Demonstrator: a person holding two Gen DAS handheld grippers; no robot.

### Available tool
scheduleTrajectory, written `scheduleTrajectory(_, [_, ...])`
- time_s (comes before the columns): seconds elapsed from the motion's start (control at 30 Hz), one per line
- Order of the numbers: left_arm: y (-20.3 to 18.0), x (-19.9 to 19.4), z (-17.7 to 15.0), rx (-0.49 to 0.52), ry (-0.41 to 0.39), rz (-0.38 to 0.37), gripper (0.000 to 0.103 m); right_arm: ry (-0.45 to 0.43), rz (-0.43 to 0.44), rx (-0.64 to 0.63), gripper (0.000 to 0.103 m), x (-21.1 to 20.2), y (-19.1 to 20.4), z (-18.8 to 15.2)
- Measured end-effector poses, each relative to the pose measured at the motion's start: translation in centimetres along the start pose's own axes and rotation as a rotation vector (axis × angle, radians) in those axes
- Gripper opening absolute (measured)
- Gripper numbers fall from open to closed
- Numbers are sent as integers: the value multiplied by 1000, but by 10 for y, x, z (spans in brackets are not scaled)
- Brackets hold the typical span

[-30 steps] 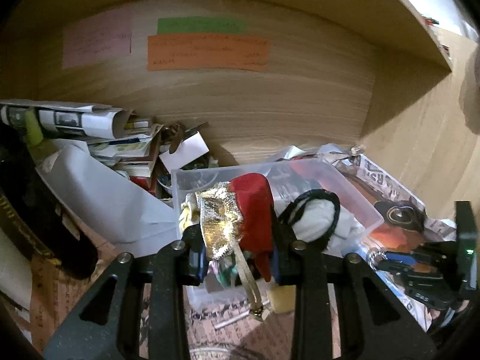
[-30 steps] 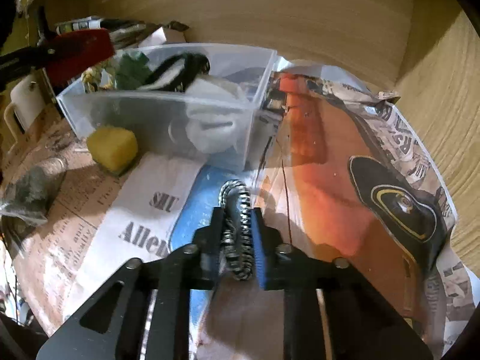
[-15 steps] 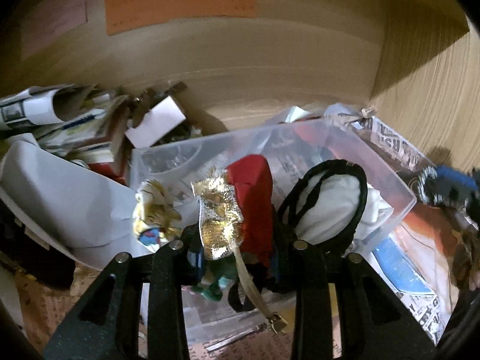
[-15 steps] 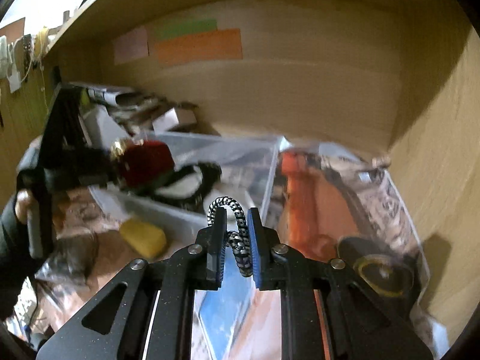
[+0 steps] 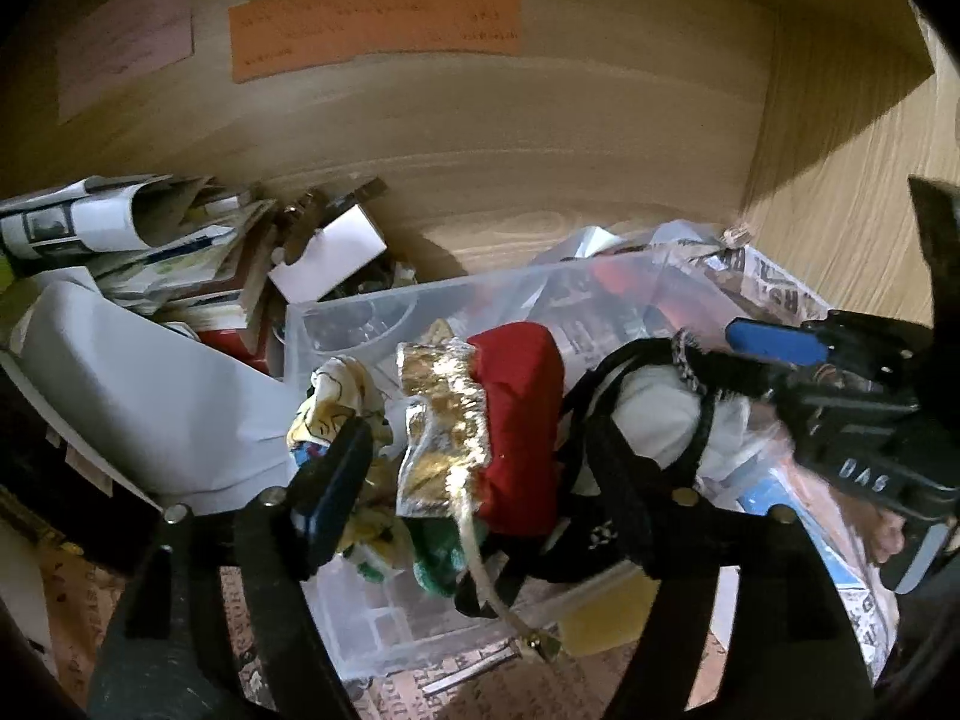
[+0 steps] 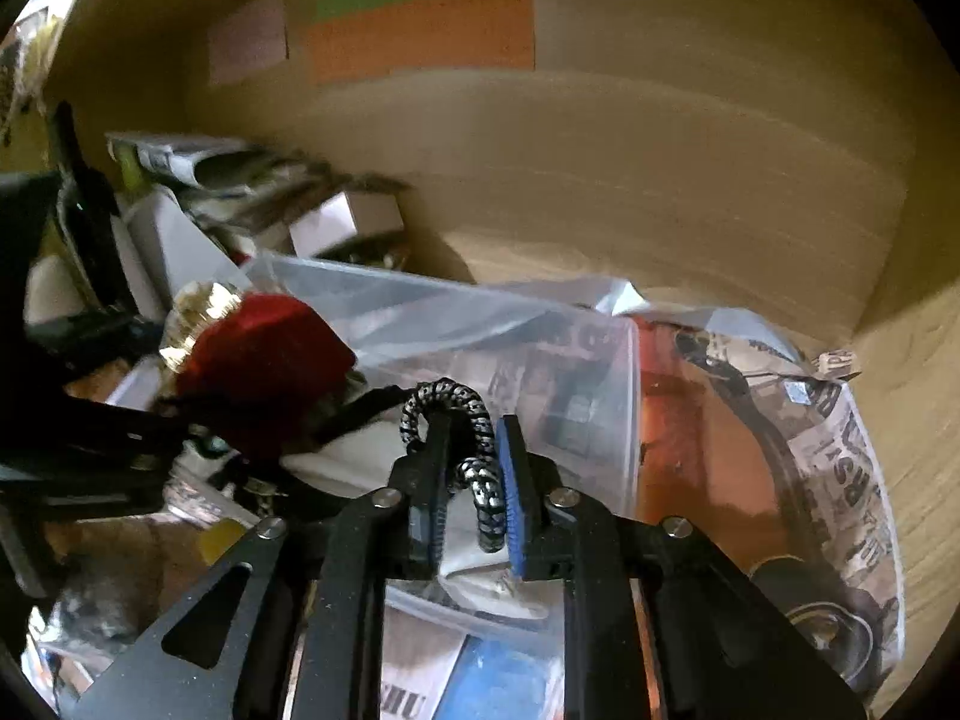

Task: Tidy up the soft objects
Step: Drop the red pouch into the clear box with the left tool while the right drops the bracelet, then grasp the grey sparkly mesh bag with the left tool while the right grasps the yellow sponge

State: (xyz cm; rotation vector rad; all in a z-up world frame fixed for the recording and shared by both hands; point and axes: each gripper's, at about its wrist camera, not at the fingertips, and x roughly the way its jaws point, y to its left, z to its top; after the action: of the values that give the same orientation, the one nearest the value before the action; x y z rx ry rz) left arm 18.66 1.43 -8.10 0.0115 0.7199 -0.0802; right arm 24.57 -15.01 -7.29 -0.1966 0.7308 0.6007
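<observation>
My left gripper stands wide open above the clear plastic bin. A red and gold fabric pouch rests between the jaws, still touching the right finger. A white soft item with a black strap lies in the bin. My right gripper is shut on a black-and-white braided hair tie and hovers over the bin, right beside the pouch. The right gripper also shows in the left wrist view.
A yellow sponge lies in front of the bin. Rolled newspapers and books are piled at the back left. Newspaper sheets cover the surface at right. Wooden walls with coloured notes close the back.
My left gripper's jaws have spread apart around the red and gold pouch over the bin. My right gripper has carried the hair tie up from the newspaper to above the bin.
</observation>
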Motion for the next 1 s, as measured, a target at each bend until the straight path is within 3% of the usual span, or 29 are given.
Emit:
scheduleTrajectory(0.07, [2, -6, 1, -13, -10, -9, 76, -11, -38, -3, 56, -2, -1, -1])
scheduleTrajectory(0.17, [3, -18, 0, -25, -40, -11, 80, -42, -60, -6, 76, -9, -3, 0])
scheduleTrajectory(0.43, [7, -64, -5, -41, -135, -1, 97, -122, -15, -5, 82, -48, 2, 5])
scheduleTrajectory(0.6, [8, -91, -21, -29, -161, 32, 102, -158, 23, -21, 86, -72, 13, -2])
scheduleTrajectory(0.7, [8, -96, -36, -21, -138, 43, 102, -162, 38, -32, 94, -80, 21, -12])
scheduleTrajectory(1.0, [14, -85, -94, -57, 22, 0, 102, -78, 88, -36, 94, -70, 38, -44])
